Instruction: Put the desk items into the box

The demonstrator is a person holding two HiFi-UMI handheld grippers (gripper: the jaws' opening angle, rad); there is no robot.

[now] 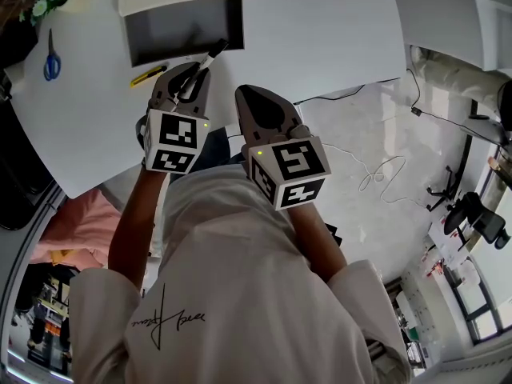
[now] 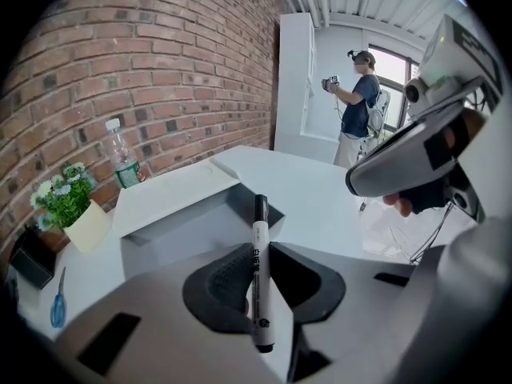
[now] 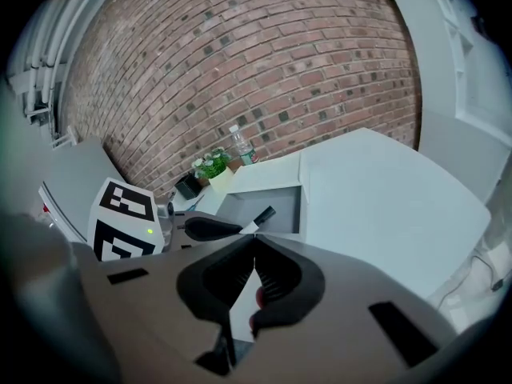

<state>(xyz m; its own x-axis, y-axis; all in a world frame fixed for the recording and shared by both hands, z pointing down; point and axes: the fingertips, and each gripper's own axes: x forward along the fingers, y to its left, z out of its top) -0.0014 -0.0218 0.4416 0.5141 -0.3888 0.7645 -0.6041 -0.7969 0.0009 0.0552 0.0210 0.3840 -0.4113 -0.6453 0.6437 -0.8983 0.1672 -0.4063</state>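
My left gripper point(image 1: 190, 77) is shut on a white marker point(image 1: 206, 60) with a black cap. The marker point(image 2: 260, 226) stands up between the pads of the left gripper point(image 2: 260, 253), cap pointing toward the open white box point(image 2: 188, 214). In the head view the cap hangs at the box's point(image 1: 182, 29) near edge. My right gripper point(image 1: 250, 94) is beside the left one, over the table's front edge, jaw tips together. In the right gripper view its tips point(image 3: 254, 240) meet; a white patch with a small red spot shows behind them, which I cannot identify.
A yellow utility knife point(image 1: 149, 75) lies in front of the box. Blue scissors point(image 1: 50, 59) lie at the table's left end, beside a potted plant point(image 2: 66, 204) and a water bottle point(image 2: 124, 163) by the brick wall. Cables trail on the floor at right. Another person point(image 2: 358, 102) stands far off.
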